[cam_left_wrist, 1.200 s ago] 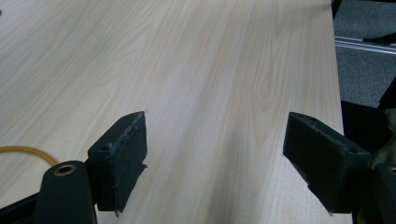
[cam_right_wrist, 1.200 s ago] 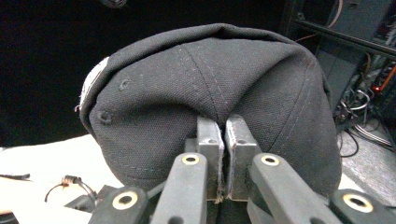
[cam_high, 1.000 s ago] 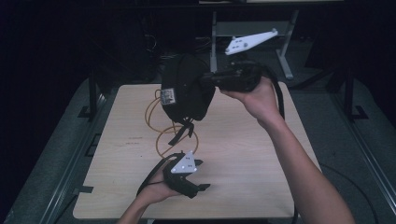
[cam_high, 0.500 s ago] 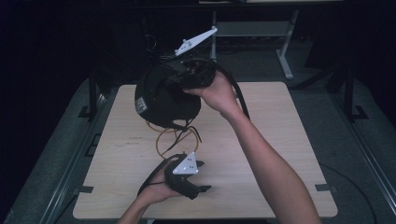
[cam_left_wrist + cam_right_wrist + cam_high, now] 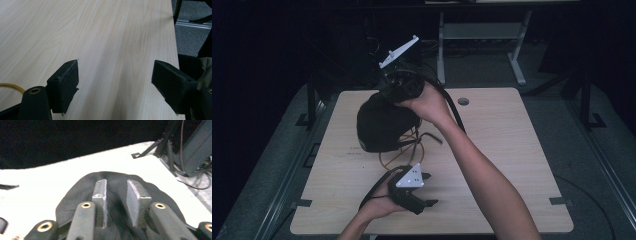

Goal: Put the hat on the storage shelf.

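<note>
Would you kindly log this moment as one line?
right tongs: shut on black bag, lifting it | left tongs: open, low over table | yellow cord: under bag

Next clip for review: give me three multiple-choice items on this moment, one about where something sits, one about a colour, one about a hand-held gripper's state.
1. Where is the black cloth bundle?
A. On the floor
B. On the table, left of centre
C. At the table's right edge

2. What colour is the cord looped beside the bundle?
A. Yellow
B. Blue
C. White

3. How does the left hand-held gripper stand?
A. Shut on the cord
B. Shut on the bundle
C. Open, with bare wood between its jaws

Answers:
1 B, the high view shows it resting on the tabletop left of centre.
2 A, yellow loops show below the bundle.
3 C, the left gripper view shows wide-apart jaws over plain table.
</note>
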The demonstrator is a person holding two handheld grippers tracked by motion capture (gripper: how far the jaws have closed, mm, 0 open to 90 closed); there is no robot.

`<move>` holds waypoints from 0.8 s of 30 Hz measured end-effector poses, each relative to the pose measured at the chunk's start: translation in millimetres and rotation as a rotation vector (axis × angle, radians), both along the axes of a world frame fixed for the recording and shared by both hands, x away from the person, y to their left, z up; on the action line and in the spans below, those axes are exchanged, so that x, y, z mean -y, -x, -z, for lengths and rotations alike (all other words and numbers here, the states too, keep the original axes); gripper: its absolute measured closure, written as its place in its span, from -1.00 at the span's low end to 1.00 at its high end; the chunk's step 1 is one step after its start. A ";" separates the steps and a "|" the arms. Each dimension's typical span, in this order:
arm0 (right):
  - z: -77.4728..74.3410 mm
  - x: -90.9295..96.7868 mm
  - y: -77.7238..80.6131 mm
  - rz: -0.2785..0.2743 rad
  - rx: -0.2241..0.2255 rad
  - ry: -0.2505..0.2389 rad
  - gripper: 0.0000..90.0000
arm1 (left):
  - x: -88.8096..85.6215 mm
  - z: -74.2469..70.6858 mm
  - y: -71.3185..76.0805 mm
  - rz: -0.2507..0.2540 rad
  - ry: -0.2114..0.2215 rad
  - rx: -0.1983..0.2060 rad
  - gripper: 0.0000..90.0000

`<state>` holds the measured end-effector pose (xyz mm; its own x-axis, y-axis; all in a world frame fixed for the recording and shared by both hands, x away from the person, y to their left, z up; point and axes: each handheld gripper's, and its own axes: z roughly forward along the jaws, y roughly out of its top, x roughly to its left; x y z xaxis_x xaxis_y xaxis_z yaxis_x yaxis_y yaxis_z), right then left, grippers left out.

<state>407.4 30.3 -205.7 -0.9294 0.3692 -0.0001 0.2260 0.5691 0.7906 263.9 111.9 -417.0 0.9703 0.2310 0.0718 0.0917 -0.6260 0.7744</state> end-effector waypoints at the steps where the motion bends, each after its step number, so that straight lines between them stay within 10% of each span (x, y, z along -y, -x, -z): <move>1: -1.0 3.4 0.8 0.011 0.007 -0.015 0.37 | 0.6 0.4 0.7 -0.003 -0.005 -0.004 -0.52; 10: 1.1 29.2 8.3 0.041 0.056 -0.028 0.19 | -1.1 2.0 2.7 -0.003 0.004 -0.014 -0.52; 24: 24.8 115.4 11.6 0.122 -0.016 -0.153 -0.13 | -4.8 1.1 -0.3 -0.032 0.045 -0.028 -0.52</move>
